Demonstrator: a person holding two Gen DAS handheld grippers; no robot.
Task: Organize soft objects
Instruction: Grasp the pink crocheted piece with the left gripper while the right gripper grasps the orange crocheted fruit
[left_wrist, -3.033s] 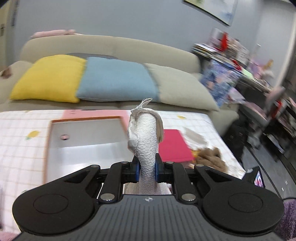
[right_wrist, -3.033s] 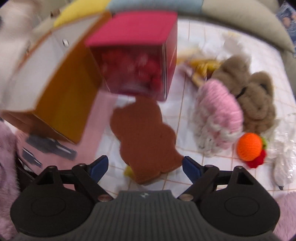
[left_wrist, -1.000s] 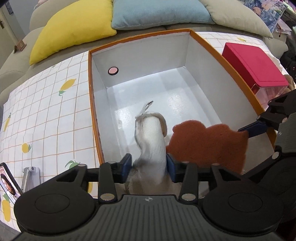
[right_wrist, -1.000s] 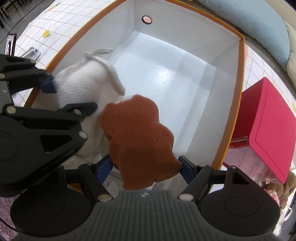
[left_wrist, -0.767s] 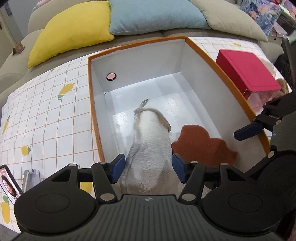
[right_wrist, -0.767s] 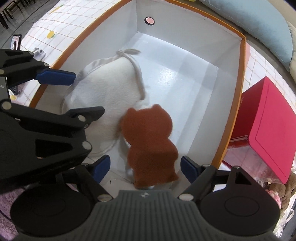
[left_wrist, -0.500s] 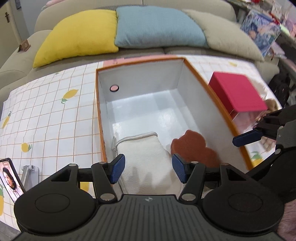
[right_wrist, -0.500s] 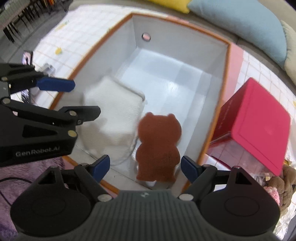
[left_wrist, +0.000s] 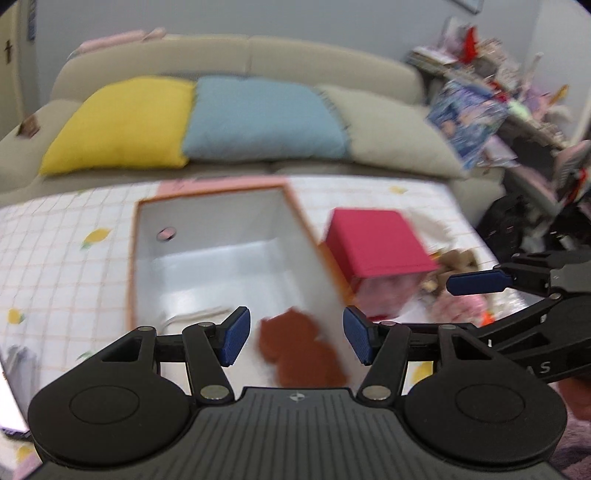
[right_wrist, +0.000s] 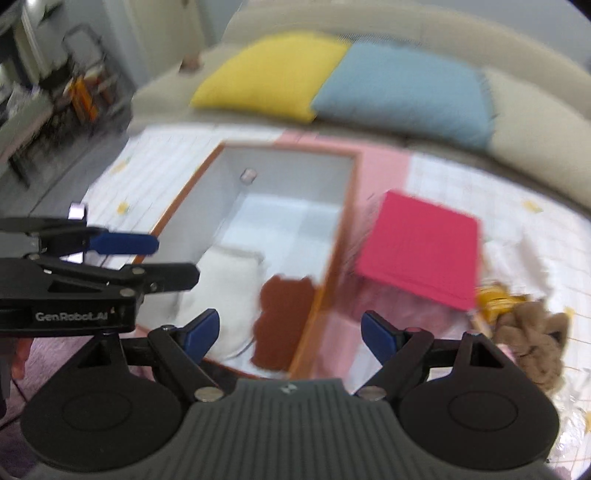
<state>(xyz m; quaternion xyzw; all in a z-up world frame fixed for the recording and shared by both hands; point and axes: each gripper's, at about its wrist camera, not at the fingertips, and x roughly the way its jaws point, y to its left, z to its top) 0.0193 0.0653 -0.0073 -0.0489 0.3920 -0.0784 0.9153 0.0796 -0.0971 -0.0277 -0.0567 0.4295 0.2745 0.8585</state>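
Brown bear-shaped sponge (right_wrist: 282, 325) lies flat on the white floor of the orange-rimmed box (right_wrist: 338, 236), in the near corner against the right-hand wall, with the white cloth (right_wrist: 221, 284) just beside it on the left. Both items sit below and beyond the fingertips; neither gripper touches them. Right gripper (right_wrist: 290, 332) is held above the near edge of the box with its blue-padded fingers spread wide and nothing between them. Left gripper (left_wrist: 297, 334) is likewise spread wide and empty; in its view the sponge (left_wrist: 299, 349) appears between the two pads, lower down inside the box (left_wrist: 133, 258). Right of the box stands the red-lidded container (right_wrist: 419, 251), and near its far side lies a brown plush toy (right_wrist: 528, 339) on the checked tablecloth (left_wrist: 55, 258). Farthest back, yellow (left_wrist: 122, 125), blue (left_wrist: 262, 122) and beige (left_wrist: 391, 140) cushions rest on the sofa (left_wrist: 236, 55). Both views are motion-blurred.
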